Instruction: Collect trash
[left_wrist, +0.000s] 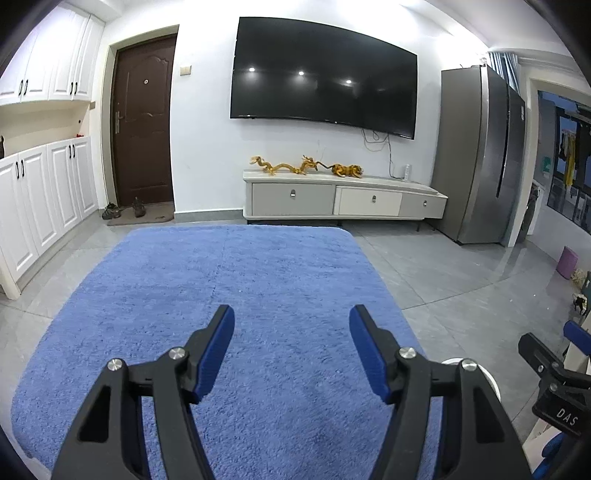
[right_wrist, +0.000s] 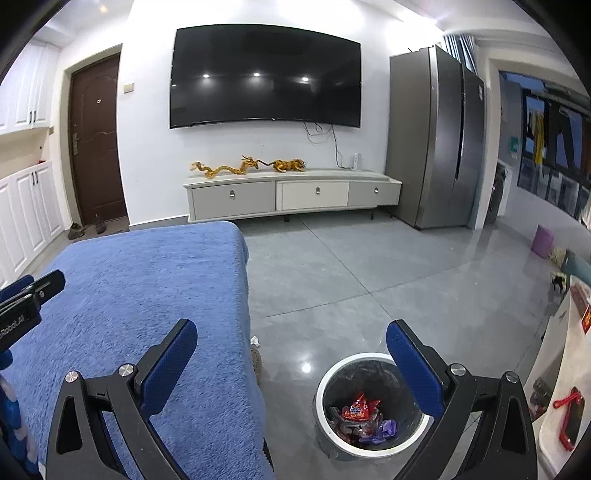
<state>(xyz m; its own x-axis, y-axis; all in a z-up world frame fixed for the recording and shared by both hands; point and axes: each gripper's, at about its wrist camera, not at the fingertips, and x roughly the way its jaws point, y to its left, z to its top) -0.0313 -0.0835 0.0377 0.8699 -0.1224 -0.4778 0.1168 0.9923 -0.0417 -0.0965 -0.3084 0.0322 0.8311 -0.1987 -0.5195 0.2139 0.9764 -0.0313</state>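
Observation:
A round white-rimmed trash bin (right_wrist: 332, 373) stands on the grey floor right of the blue-covered table (right_wrist: 147, 295). It holds red and purple snack wrappers (right_wrist: 360, 406). My right gripper (right_wrist: 291, 336) is open and empty, held above the table's right edge and the bin. My left gripper (left_wrist: 291, 321) is open and empty above the blue cover (left_wrist: 221, 295). A small white scrap (right_wrist: 255, 341) lies on the floor by the table's edge. The bin's rim (left_wrist: 456, 361) peeks out behind my left gripper's right finger. The right gripper also shows at the right edge of the left wrist view (left_wrist: 554, 354).
A TV (left_wrist: 325, 85) hangs over a low cabinet (left_wrist: 343, 199) with gold figurines. A grey fridge (left_wrist: 480, 158) stands to the right, a brown door (left_wrist: 144, 122) and white cupboards (left_wrist: 44, 199) to the left. A white surface (right_wrist: 565, 387) with red items lies at right.

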